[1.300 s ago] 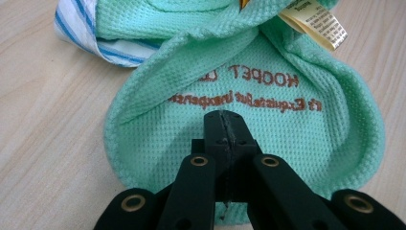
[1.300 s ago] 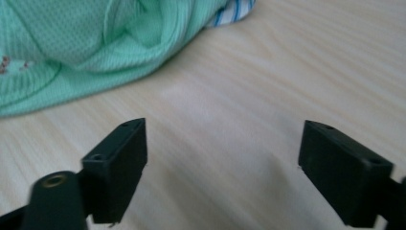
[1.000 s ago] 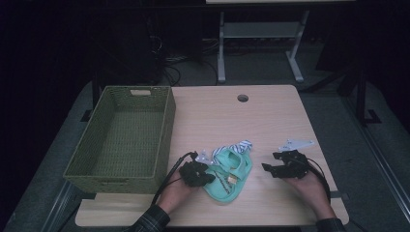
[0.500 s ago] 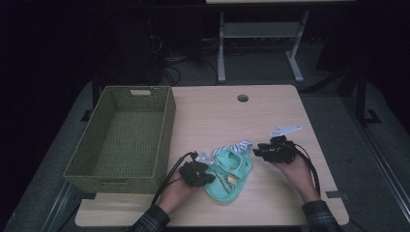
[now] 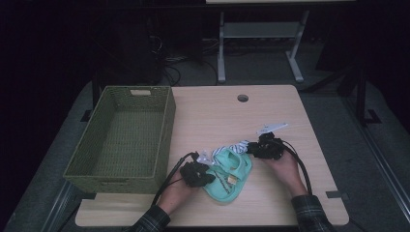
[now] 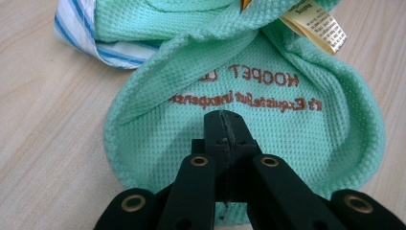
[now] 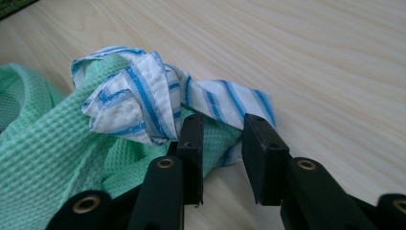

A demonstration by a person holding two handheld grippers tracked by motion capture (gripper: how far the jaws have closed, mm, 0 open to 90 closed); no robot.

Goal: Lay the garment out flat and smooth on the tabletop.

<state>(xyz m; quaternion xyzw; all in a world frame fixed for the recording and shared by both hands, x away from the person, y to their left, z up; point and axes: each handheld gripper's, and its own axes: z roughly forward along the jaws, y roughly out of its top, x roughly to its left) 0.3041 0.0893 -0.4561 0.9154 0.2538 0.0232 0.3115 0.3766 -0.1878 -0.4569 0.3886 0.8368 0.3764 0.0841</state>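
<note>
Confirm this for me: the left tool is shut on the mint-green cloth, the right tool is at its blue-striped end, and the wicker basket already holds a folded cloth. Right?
Not quite. The wicker basket holds nothing, as the high view shows. The rest stands: the left tool is shut on the mint-green cloth, and the right tool is at its blue-striped end, jaws just closing with the fabric between them.

On the table [image 5: 290,116] both grippers meet a mint green garment [image 5: 231,175] beside a green wicker basket [image 5: 123,135]
</note>
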